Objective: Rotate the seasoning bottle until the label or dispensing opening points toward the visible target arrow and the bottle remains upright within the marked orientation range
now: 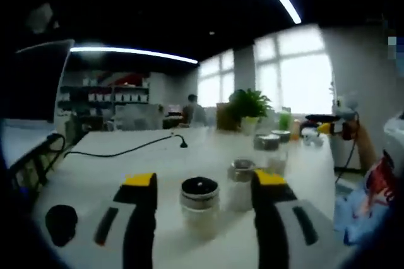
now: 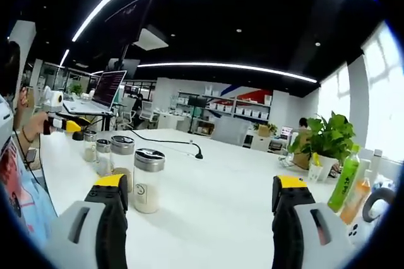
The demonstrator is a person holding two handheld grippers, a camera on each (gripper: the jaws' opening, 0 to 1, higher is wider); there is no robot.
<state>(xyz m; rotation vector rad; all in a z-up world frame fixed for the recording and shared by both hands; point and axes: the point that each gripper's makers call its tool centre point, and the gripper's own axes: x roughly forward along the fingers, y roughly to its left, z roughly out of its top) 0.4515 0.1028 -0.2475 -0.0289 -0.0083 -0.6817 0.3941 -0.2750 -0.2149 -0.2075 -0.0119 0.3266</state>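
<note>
White worktop carries the seasoning bottle, upright, near, btwn the jaws of left tool, untouched. Right tool also wide open, empty. No arrow visible; rotation not begun, approx. all steps left.

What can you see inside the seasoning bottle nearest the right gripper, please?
Through the clear glass of the seasoning bottle, a whitish filling reaches most of the way up. Its metal lid covers the top, so any dispensing opening is hidden. The right gripper is open beside it.

Seasoning bottle — clear glass, metal cap — stands upright on white table.
</note>
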